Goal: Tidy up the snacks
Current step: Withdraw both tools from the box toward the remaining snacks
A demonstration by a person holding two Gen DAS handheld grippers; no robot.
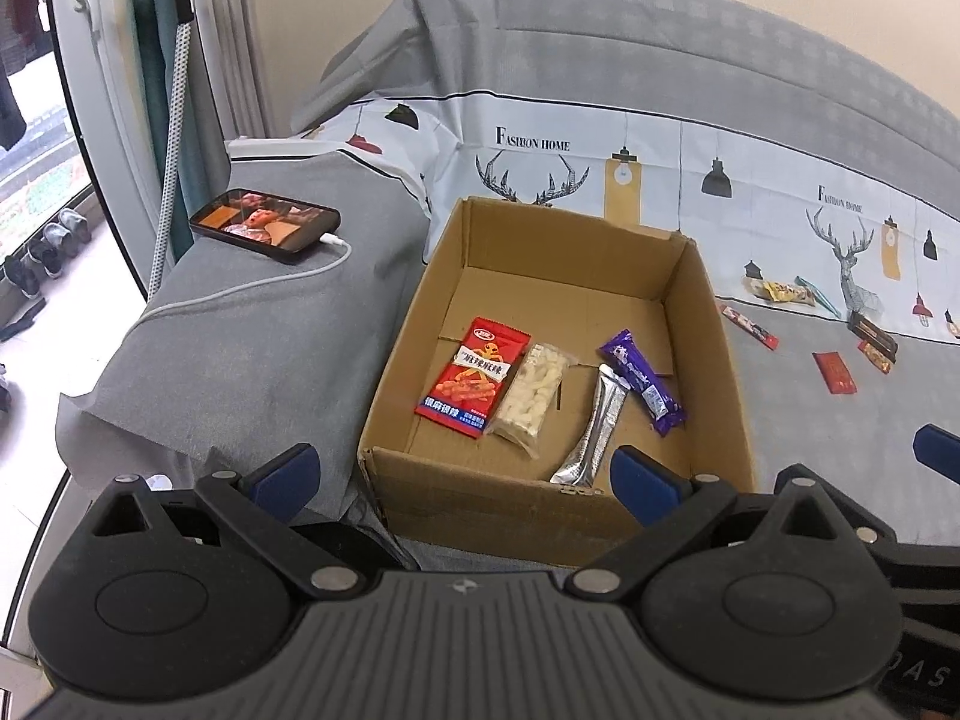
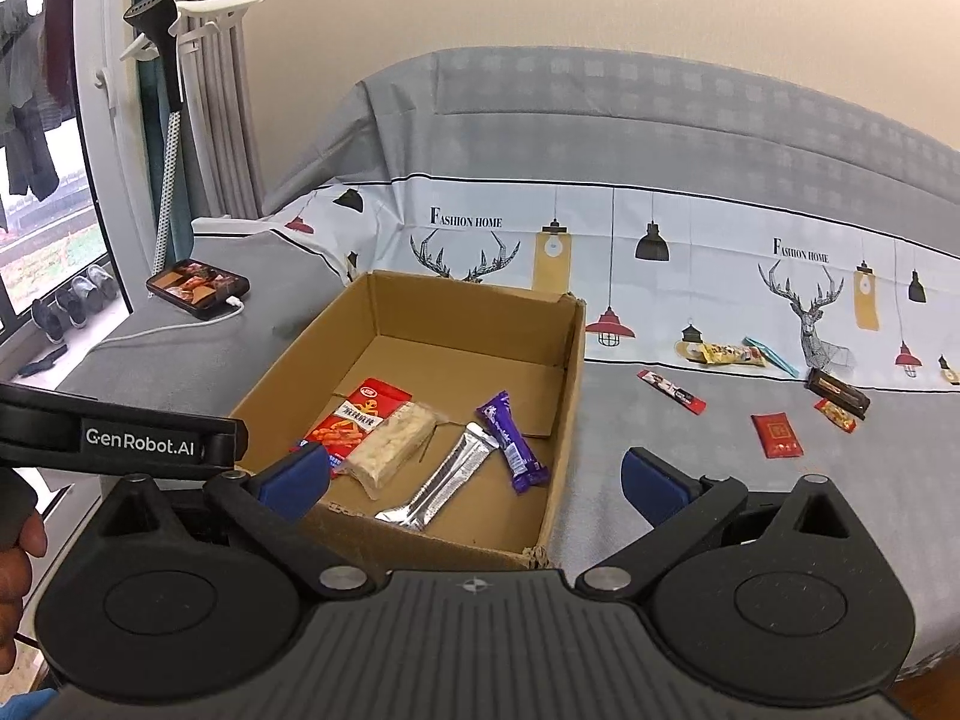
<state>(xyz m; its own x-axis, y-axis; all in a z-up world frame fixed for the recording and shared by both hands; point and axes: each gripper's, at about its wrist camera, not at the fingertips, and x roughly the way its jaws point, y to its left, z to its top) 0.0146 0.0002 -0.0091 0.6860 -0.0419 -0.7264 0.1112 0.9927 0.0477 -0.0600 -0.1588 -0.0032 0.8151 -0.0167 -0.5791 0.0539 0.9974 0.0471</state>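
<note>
An open cardboard box point(image 1: 708, 324) point(image 2: 570, 360) sits on the bed. Inside lie a red snack packet point(image 1: 474, 384) point(image 2: 360, 414), a clear pack of white pieces point(image 1: 531, 399) point(image 2: 393, 441), a silver stick pack point(image 1: 591, 429) point(image 2: 441, 477) and a purple bar point(image 1: 642, 381) point(image 2: 513, 441). More snacks lie loose to the right: a yellow pack point(image 2: 732, 354), a thin red stick point(image 2: 671, 391), a flat red packet point(image 2: 777, 435) and a dark bar point(image 2: 837, 393). My left gripper point(image 1: 465, 474) is open and empty at the box's near wall. My right gripper point(image 2: 474, 474) is open and empty above the box's near right corner.
A phone point(image 1: 264, 219) on a white charging cable lies on a grey pillow point(image 1: 240, 360) left of the box. A window, curtain and shoes are at far left. The bed's printed sheet point(image 2: 660, 240) runs behind the box, with a wall beyond.
</note>
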